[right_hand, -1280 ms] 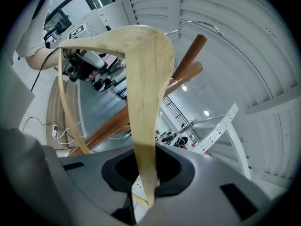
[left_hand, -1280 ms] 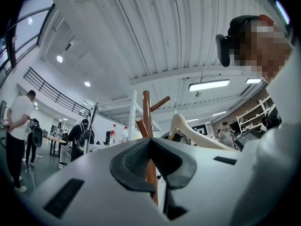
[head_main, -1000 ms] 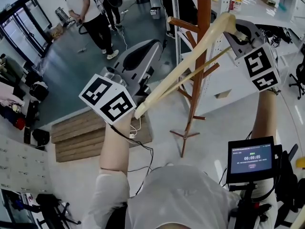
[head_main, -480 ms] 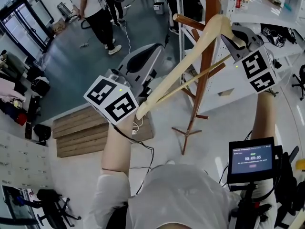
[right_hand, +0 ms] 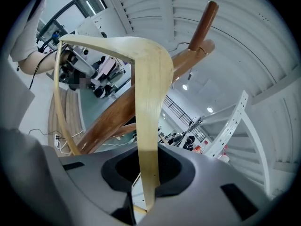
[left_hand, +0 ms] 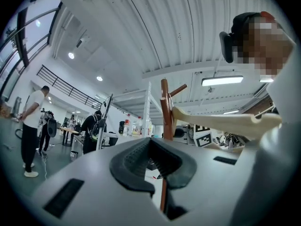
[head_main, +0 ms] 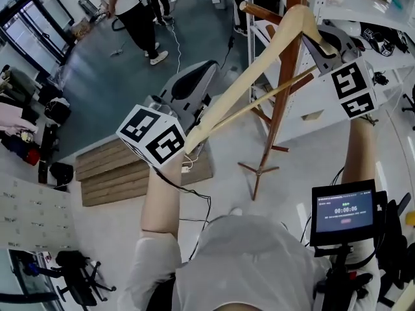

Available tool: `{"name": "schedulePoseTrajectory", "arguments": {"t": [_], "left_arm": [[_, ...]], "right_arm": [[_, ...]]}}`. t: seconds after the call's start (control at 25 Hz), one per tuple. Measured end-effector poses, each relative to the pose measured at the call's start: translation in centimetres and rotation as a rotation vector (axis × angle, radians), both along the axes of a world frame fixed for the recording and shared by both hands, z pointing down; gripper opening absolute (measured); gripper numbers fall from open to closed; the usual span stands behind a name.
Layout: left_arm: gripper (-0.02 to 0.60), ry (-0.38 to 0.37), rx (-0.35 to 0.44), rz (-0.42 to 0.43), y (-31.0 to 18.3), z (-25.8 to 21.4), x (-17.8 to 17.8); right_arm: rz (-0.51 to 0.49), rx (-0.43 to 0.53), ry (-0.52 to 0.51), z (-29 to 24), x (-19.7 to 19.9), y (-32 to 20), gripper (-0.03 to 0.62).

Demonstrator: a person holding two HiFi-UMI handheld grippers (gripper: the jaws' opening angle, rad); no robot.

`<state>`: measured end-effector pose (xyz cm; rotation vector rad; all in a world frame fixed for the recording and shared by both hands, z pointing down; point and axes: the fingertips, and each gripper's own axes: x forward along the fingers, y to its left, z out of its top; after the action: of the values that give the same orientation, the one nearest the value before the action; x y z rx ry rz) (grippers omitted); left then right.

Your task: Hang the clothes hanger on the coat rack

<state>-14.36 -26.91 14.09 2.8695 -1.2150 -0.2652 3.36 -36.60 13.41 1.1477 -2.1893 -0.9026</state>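
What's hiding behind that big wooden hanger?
The brown coat rack stands behind the hanger. You can see its pole, pegs and feet, and the floor underneath. Where the hanger crosses the pole, that bit of pole is covered.

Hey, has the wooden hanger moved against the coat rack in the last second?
Yes. In the head view the hanger has slid left: its top bend, earlier clearly right of the coat rack pole, now nearly overlaps it.
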Motion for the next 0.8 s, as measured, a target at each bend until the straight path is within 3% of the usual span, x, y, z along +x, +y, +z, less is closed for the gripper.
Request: {"name": "schedulePoseTrajectory", "arguments": {"t": [0.56,0.72,0.8], "left_arm": [[0.005,-0.01,-0.074,-0.069,1.0,5.1,-0.3],[0.005,-0.002,-0.109,-0.075,1.8,7.5,0.2],[0.005,-0.002,-0.121,-0.077,2.1,8.3,0.4]], "right_arm": [[-0.01,0.124,-0.129,0.3,0.5,1.2,0.072],[0.006,0.159,-0.148,1.0,1.2,1.8,0.141],[0.014,0.176,-0.162,1.0,1.6,2.1,0.143]]}}
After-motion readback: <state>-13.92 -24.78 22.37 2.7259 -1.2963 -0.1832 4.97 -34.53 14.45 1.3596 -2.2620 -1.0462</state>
